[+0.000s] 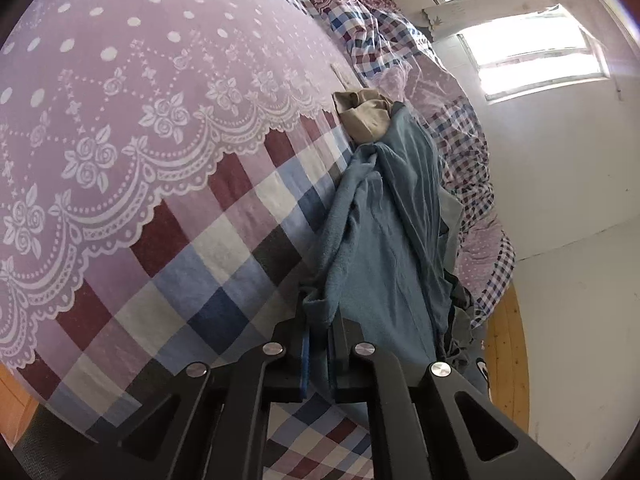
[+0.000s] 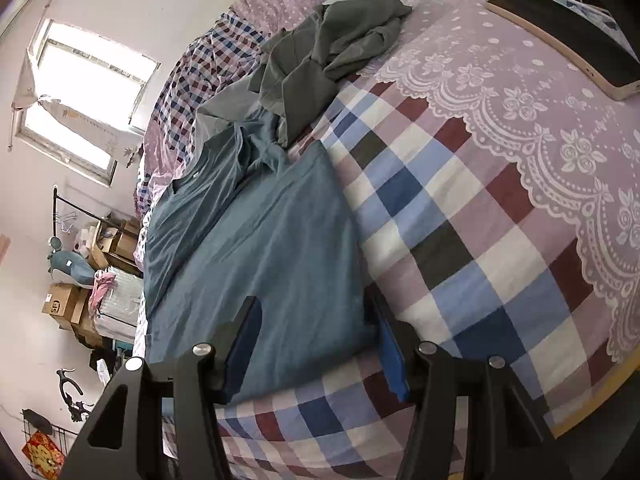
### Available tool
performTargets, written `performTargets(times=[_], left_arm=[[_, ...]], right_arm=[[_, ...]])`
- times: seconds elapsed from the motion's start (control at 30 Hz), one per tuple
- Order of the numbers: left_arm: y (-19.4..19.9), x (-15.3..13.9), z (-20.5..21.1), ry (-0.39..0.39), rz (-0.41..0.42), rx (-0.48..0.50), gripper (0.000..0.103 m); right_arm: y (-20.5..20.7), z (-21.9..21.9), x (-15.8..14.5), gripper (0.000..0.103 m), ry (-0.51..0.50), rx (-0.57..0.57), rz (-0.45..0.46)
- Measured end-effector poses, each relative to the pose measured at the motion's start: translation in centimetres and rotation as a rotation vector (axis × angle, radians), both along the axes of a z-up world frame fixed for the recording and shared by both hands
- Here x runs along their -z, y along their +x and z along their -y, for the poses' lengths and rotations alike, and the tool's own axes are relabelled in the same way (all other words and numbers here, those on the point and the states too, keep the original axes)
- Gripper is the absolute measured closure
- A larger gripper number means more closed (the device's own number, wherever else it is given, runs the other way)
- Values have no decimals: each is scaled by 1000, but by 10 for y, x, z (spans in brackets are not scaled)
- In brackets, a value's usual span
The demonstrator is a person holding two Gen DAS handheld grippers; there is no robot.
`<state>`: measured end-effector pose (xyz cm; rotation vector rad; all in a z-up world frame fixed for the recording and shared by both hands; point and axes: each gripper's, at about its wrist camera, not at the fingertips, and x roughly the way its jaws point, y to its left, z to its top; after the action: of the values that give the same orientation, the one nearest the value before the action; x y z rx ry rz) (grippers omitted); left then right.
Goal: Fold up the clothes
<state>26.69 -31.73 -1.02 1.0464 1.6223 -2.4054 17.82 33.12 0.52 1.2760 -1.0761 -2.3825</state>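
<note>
A blue garment (image 1: 384, 216) lies in a bunched strip along the checked bedspread (image 1: 224, 240). My left gripper (image 1: 320, 332) is shut on its near edge, and the cloth rises from between the blue pads. In the right wrist view the same blue garment (image 2: 272, 240) lies partly flat, with a straight right edge. My right gripper (image 2: 316, 332) stands open astride its near corner, one finger on each side of the cloth.
A beige garment (image 1: 364, 116) sits crumpled beyond the blue one. A grey-green garment (image 2: 332, 48) lies heaped further up the bed. A dark tablet (image 2: 568, 36) rests on the lilac lace cover. A rumpled checked quilt (image 1: 384, 40) lines the wall side. Cardboard boxes (image 2: 68, 300) stand on the floor.
</note>
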Motion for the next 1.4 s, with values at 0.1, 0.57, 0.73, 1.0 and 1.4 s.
performTargets(times=[0.1, 0.57, 0.73, 1.0, 1.4], left_arm=[[1, 0, 2, 7, 0, -9, 99], [1, 0, 1, 19, -4, -25, 99], [-1, -1, -1, 12, -3, -22, 99], [3, -8, -1, 1, -34, -14, 99], [53, -53, -16, 7, -167, 38, 100]], right_arm=[[-3, 2, 1, 44, -21, -19, 7], [-15, 0, 4, 48, -68, -145, 89], [-23, 7, 6, 58, -31, -142, 79], [-15, 11, -15, 99, 146, -142, 8], [22, -22, -78, 100, 197, -120, -97]])
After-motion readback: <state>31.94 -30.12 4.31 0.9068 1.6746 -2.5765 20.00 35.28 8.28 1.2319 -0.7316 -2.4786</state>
